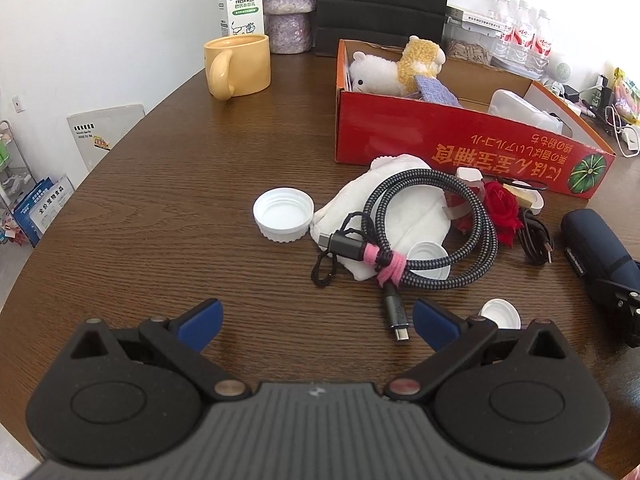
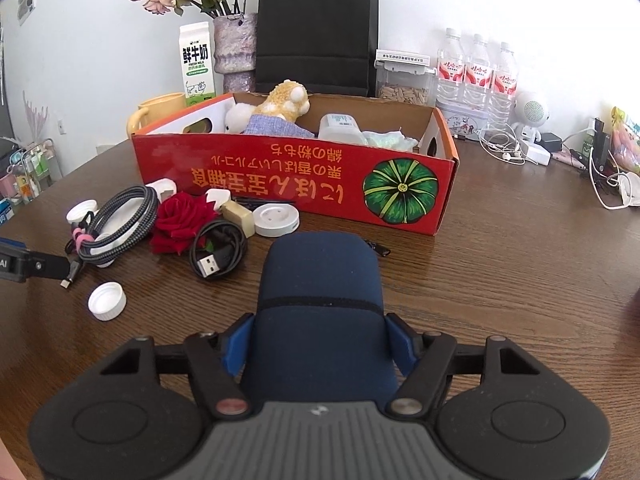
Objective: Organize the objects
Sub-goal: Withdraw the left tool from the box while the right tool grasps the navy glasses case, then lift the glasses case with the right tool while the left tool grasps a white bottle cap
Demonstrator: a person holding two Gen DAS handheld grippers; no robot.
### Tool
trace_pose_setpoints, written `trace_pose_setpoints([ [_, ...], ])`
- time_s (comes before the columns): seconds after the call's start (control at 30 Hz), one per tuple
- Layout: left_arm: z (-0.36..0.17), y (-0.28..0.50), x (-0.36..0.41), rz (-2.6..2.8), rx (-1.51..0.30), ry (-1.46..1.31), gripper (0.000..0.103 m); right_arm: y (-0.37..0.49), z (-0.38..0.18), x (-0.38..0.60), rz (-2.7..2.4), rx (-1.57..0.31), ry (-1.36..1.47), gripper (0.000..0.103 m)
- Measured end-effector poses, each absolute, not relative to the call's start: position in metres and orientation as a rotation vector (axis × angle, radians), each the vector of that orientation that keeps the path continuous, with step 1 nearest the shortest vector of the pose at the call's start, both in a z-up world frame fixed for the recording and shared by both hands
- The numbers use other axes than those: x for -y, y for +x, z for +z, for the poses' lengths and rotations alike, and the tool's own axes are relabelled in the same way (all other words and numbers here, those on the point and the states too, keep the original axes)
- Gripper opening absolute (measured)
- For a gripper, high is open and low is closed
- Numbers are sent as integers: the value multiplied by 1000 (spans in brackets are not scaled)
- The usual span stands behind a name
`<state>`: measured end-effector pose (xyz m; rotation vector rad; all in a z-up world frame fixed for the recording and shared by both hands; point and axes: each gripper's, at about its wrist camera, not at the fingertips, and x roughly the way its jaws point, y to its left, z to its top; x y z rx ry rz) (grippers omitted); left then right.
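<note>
Both blue gripper fingers [image 2: 240, 344] pinch soft navy pouch [image 2: 320, 300].

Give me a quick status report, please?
Left tongs open, empty. Right tongs shut on navy pouch. Red box ahead, path clear.

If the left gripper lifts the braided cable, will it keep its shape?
Probably mostly: the braided cable is coiled and bound by a pink tie. Its free plug end would likely dangle. It lies over a white cloth, which may drag along.

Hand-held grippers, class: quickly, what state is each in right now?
Left hand-held gripper: open, holding nothing.
Right hand-held gripper: closed on the navy blue case.
</note>
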<state>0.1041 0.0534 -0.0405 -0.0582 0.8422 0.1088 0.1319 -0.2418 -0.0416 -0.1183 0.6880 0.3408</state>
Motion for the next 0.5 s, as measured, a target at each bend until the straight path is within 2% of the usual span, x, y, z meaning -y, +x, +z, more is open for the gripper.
trace_pose_setpoints([
  [0.5,-37,104,-10,-18,-854,-27,103,118,-27,253,362,-610,-96,62],
])
